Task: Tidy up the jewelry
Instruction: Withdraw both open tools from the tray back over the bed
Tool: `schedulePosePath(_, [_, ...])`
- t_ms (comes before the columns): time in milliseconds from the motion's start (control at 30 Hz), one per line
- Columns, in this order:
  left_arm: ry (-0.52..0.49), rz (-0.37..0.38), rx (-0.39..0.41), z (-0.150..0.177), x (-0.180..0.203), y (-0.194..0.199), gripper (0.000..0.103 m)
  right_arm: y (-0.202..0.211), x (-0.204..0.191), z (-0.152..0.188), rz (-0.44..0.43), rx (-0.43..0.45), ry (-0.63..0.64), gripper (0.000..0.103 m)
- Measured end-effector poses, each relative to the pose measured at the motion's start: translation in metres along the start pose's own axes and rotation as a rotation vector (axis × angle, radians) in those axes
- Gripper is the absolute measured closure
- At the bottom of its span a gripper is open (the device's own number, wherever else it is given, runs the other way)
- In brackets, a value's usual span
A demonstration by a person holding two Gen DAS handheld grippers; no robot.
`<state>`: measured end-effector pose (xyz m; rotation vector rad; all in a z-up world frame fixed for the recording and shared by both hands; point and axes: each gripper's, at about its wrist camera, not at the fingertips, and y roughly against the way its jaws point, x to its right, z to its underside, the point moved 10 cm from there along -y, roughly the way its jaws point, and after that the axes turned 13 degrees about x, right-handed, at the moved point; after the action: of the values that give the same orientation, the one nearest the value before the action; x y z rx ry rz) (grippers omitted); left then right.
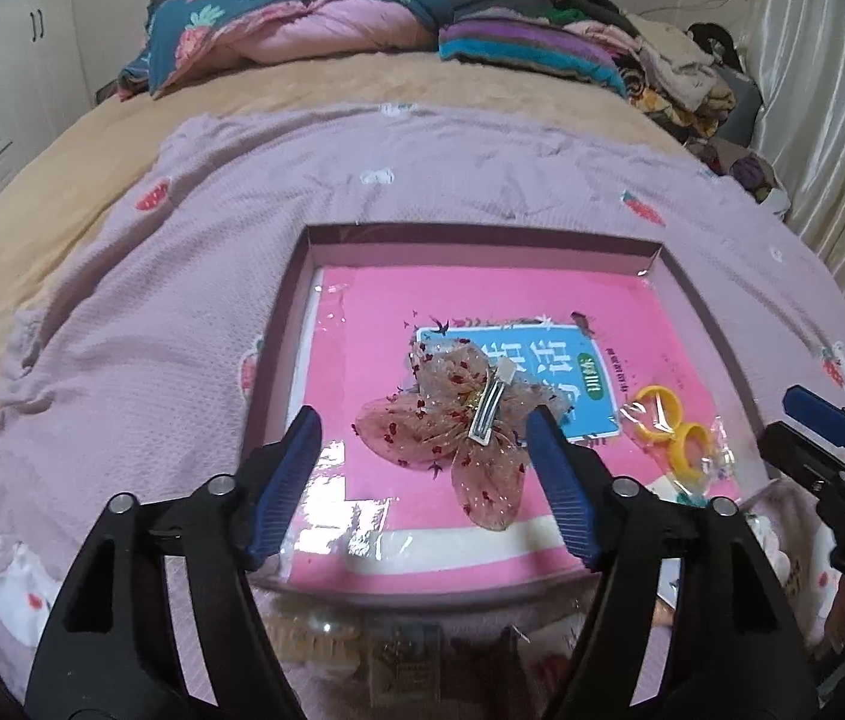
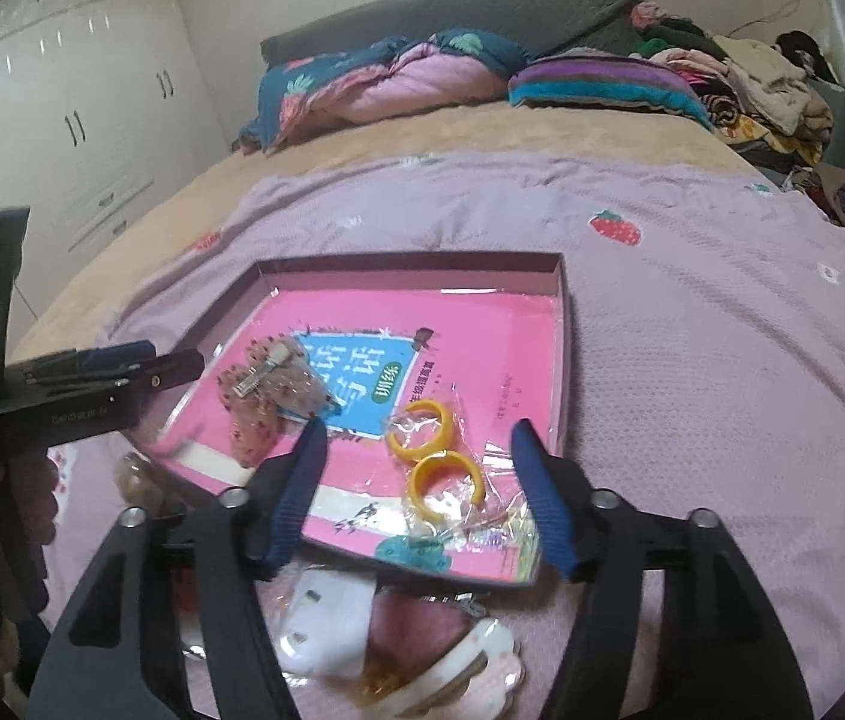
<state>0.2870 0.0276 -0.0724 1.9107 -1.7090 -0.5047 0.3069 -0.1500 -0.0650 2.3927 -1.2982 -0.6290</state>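
Lying in tray (image 1: 278, 324): one bow clip (image 1: 464, 426), two yellow rings (image 2: 431, 450).

A lilac blanket (image 1: 482, 180) dotted with strawberries lies spread over the bed, on top of a tan sheet (image 2: 422, 132). At the head, against the grey headboard (image 2: 452, 6), sits a bundled navy and pink quilt (image 1: 302, 24) beside a striped folded blanket (image 2: 608, 84). A heap of what looks like clothes (image 2: 770, 84) fills the far right corner. White wardrobes (image 2: 62, 108) line the left wall.
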Motion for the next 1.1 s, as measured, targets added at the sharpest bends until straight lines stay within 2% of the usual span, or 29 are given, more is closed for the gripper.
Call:
schedulePosePath(33, [0.004,0.003,0.007,-0.001,0.0,0.004,0.034,0.006,0.0,-0.003,0.002,0.011,-0.011,0.034])
schedulePosePath(100, [0.01,0.01,0.029,-0.005,-0.001,0.014,0.022,0.017,0.001,-0.009,0.007,0.031,-0.027,0.032])
schedulePosePath(133, [0.014,0.011,0.046,-0.008,-0.001,0.02,0.019,0.024,0.001,-0.012,0.008,0.039,-0.036,0.032])
schedulePosePath(233, [0.029,0.008,0.098,-0.016,-0.005,0.039,0.012,0.044,0.001,-0.021,0.02,0.069,-0.054,0.021])
schedulePosePath(267, [0.034,0.01,0.116,-0.019,-0.007,0.047,0.01,0.051,0.001,-0.024,0.024,0.081,-0.059,0.021])
schedulePosePath(600, [0.018,-0.007,0.232,-0.035,-0.015,0.105,0.01,0.105,-0.007,-0.038,0.034,0.15,-0.082,0.021])
schedulePosePath(1100, [-0.002,-0.014,0.234,-0.006,-0.026,0.144,0.01,0.146,-0.041,-0.027,-0.004,0.169,-0.034,0.02])
